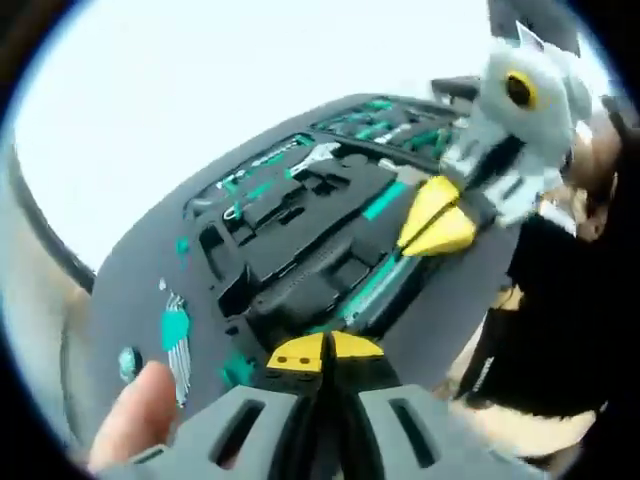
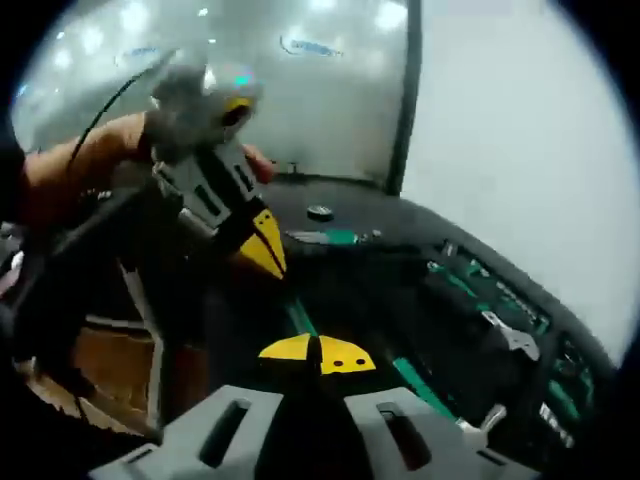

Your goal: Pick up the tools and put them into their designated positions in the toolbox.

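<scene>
Toolbox [image 1: 300, 240]: dark foam tray with cut-out slots, lying ahead of both your grippers; its far curved edge borders pale, bare surface, leaving open room beyond.

Tools: green-handled pieces seated along the far rows [image 1: 390, 125]; a wrench [image 2: 512, 338] in its slot; a long green-striped tool [image 1: 375, 285] lying in the middle recess.

Left gripper [image 1: 323, 352]: yellow tips pressed together, holding nothing, at the tray's near edge.

Right gripper [image 2: 317, 354]: tips likewise together, over the tray, just beside the striped tool.
</scene>
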{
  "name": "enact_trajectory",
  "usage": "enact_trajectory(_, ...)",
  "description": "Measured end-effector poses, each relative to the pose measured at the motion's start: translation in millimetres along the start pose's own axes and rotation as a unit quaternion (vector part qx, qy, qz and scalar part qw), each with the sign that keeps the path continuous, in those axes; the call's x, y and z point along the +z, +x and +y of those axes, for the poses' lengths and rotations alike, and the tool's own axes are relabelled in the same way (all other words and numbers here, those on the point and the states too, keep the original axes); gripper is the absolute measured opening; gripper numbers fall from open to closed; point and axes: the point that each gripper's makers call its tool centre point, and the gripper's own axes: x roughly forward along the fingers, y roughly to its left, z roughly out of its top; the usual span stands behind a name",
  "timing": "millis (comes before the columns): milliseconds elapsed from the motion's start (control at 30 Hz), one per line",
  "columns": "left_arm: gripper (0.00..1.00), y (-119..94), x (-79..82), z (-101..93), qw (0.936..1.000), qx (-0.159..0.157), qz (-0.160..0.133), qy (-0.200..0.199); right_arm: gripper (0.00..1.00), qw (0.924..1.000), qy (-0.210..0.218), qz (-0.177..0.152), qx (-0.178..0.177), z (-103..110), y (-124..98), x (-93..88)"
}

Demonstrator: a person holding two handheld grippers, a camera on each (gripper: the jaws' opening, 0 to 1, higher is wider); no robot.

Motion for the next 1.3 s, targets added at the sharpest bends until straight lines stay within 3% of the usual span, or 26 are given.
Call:
enact_trajectory(33,0.00,-0.9,2.1,-4.1,0.9992,0.004,0.002,0.041,0.00,0.9999,0.016,0.006,0.003,-2.2,1.1,-0.9)
enact_trajectory(100,0.00,0.1,-2.1,-1.5,0.9968,0.014,0.021,0.075,0.00,0.9999,-0.012,-0.001,0.010,-2.2,2.1,-0.7)
enact_trajectory(200,0.00,2.2,-2.3,-2.8,0.9946,0.016,0.047,0.091,0.00,0.9991,-0.040,-0.007,0.008,1.0,1.3,-2.0)
enact_trajectory(300,0.00,3.1,-2.7,-4.1,0.9922,0.011,0.062,0.108,0.00,0.9986,-0.050,0.020,-0.001,3.5,-0.1,-3.2)
enact_trajectory(433,0.00,2.2,-5.0,-6.9,0.9924,0.008,0.064,0.105,0.00,0.9956,-0.088,0.031,-0.003,3.0,2.4,-6.2)
enact_trajectory(467,0.00,-1.1,-25.3,-30.5,0.9933,-0.039,0.099,0.046,0.00,0.9936,-0.092,0.064,0.014,7.7,6.5,-18.7)
enact_trajectory(500,0.00,5.0,-0.2,-8.8,0.9938,0.002,0.034,0.106,0.00,0.9954,-0.047,0.082,-0.013,6.4,-1.4,-35.9)
enact_trajectory(533,0.00,-1.2,-13.5,-13.1,0.9951,-0.006,0.057,0.080,0.00,0.9978,-0.040,0.053,0.004,4.6,4.4,-24.0)
enact_trajectory(567,0.00,0.5,-10.7,-13.8,0.9961,-0.006,0.049,0.073,0.00,0.9987,-0.021,0.046,0.012,3.2,7.7,-24.6)
enact_trajectory(600,0.00,2.6,-8.4,-13.8,0.9994,-0.006,0.033,0.004,0.00,0.9980,0.022,0.053,0.026,3.3,2.0,-21.4)
enact_trajectory(633,0.00,1.1,-8.7,-12.3,0.9996,-0.011,0.019,-0.018,0.00,0.9971,0.039,0.055,0.035,3.6,1.0,-20.3)
enact_trajectory(700,0.00,-2.1,-5.6,-9.5,0.9997,-0.016,-0.007,-0.018,0.00,0.9952,0.044,0.043,0.076,7.0,1.4,-17.0)
enact_trajectory(733,0.00,-7.4,-6.3,-8.0,1.0000,-0.003,0.005,0.002,0.00,0.9953,0.034,0.022,0.088,3.8,-5.6,-12.9)
enact_trajectory(767,0.00,-17.3,-8.1,-7.1,0.9996,0.017,0.006,-0.022,0.00,0.9965,0.031,-0.015,0.076,-7.6,-19.7,-5.8)
enact_trajectory(800,0.00,-17.8,-9.5,-9.9,0.9962,-0.004,-0.022,-0.085,0.00,0.9967,0.031,-0.061,0.044,-25.5,-40.0,2.9)
enact_trajectory(867,0.00,-29.5,-25.1,39.5,0.9807,0.057,-0.070,-0.173,0.00,0.9869,0.026,-0.150,-0.053,-71.6,-92.0,19.1)
enact_trajectory(933,0.10,-43.6,-45.5,80.1,0.9433,0.129,-0.105,-0.287,0.03,0.9700,-0.011,-0.190,-0.152,-110.3,-137.2,25.4)
enact_trajectory(967,0.14,-52.0,-66.3,106.8,0.9106,0.178,-0.120,-0.353,0.05,0.9606,-0.021,-0.206,-0.185,-124.0,-157.4,24.5)
enact_trajectory(1033,0.16,-55.0,-83.2,129.7,0.8934,0.220,-0.131,-0.369,0.06,0.9444,-0.033,-0.207,-0.253,-156.3,-197.1,6.9)
enact_trajectory(1067,0.18,-51.4,-89.0,134.4,0.8933,0.240,-0.123,-0.360,0.06,0.9387,-0.038,-0.203,-0.276,-167.5,-210.3,-1.6)
enact_trajectory(1100,0.20,-45.3,-89.6,137.7,0.8958,0.238,-0.121,-0.355,0.06,0.9305,-0.038,-0.197,-0.306,-182.8,-227.1,-15.0)
enact_trajectory(1133,0.18,-37.9,-87.1,139.0,0.8981,0.234,-0.117,-0.353,0.06,0.9278,-0.027,-0.191,-0.320,-191.4,-234.7,-25.1)
enact_trajectory(1167,0.17,-26.4,-77.9,129.5,0.9113,0.200,-0.103,-0.345,0.06,0.9244,0.000,-0.189,-0.331,-199.9,-245.8,-39.9)
enact_trajectory(1233,0.12,-21.4,-54.1,109.4,0.9176,0.187,-0.092,-0.339,0.06,0.9301,0.065,-0.185,-0.311,-198.1,-245.1,-54.7)
enact_trajectory(1267,0.05,-15.9,-23.4,84.7,0.9417,0.149,-0.103,-0.283,0.06,0.9342,0.079,-0.189,-0.292,-190.8,-239.3,-54.3)
enact_trajectory(1300,0.03,-16.6,-7.5,68.2,0.9548,0.135,-0.100,-0.245,0.06,0.9381,0.073,-0.191,-0.279,-179.9,-227.1,-50.2)
